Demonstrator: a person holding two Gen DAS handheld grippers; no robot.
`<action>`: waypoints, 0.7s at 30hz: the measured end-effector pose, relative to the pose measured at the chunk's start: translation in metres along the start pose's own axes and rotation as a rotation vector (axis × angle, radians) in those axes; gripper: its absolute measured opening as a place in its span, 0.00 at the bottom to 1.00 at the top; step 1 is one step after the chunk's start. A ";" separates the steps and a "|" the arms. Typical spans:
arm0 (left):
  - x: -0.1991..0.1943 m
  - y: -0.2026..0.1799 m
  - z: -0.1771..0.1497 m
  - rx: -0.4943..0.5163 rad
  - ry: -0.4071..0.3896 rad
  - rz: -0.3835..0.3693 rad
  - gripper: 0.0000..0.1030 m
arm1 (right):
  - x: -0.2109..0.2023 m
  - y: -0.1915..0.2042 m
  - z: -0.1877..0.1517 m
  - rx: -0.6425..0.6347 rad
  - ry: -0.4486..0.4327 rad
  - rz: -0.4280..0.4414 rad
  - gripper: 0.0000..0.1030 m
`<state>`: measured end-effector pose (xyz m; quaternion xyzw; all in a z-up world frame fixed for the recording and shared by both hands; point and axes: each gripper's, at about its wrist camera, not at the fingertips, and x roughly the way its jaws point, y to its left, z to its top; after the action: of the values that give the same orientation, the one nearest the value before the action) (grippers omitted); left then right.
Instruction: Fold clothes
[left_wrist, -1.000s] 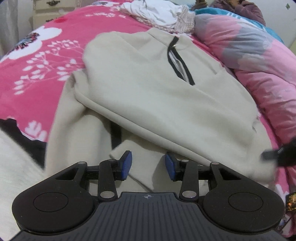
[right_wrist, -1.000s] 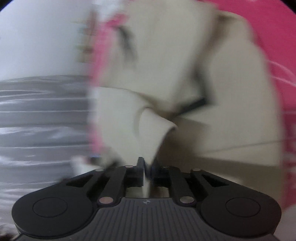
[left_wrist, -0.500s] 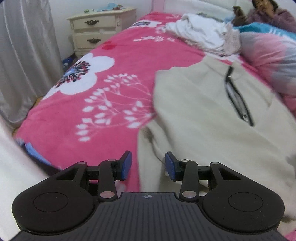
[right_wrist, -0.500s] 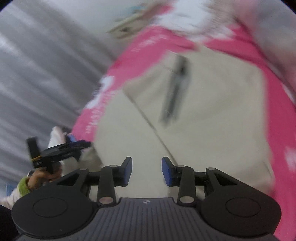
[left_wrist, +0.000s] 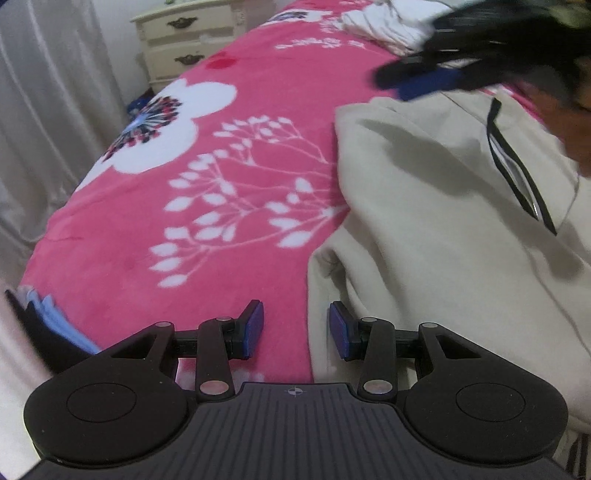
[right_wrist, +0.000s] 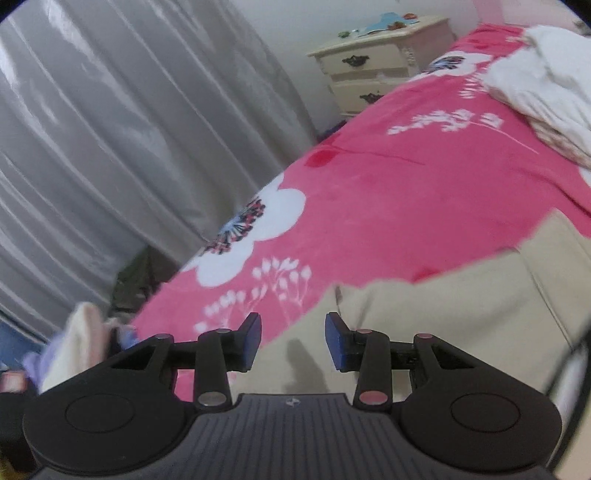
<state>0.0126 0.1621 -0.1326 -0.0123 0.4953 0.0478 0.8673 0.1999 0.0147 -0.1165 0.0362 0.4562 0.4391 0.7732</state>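
Note:
A cream sweatshirt (left_wrist: 443, 229) with a black-edged zip neck (left_wrist: 517, 177) lies partly folded on the pink floral bedspread (left_wrist: 221, 177). My left gripper (left_wrist: 296, 328) is open and empty, just above the sweatshirt's left edge near the bed's front. My right gripper (right_wrist: 293, 341) is open and empty, above the sweatshirt's near corner (right_wrist: 443, 325). In the left wrist view the right gripper (left_wrist: 436, 77) shows blurred above the sweatshirt's far edge.
A cream nightstand (left_wrist: 184, 48) stands at the bed's far left corner, also in the right wrist view (right_wrist: 376, 62). Grey curtains (right_wrist: 110, 147) hang along the left. A pile of white clothes (right_wrist: 546, 85) lies further up the bed. More cloth (right_wrist: 77, 343) sits off the bed's near left edge.
My right gripper let go of the cream fabric, opened and swung left over the sweatshirt. My left gripper moved left to the sweatshirt's left edge, staying open.

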 end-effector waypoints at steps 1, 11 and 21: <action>0.002 -0.001 0.001 0.005 -0.001 0.000 0.38 | 0.010 0.001 0.003 -0.020 0.014 -0.012 0.40; 0.003 -0.015 -0.010 0.098 -0.045 0.041 0.38 | 0.024 -0.012 0.000 -0.080 0.039 0.004 0.03; -0.023 0.017 -0.001 -0.058 -0.091 -0.078 0.38 | -0.046 -0.082 -0.028 0.191 -0.129 0.152 0.02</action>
<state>-0.0016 0.1769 -0.1132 -0.0545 0.4530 0.0288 0.8894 0.2236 -0.0779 -0.1391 0.1724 0.4410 0.4478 0.7585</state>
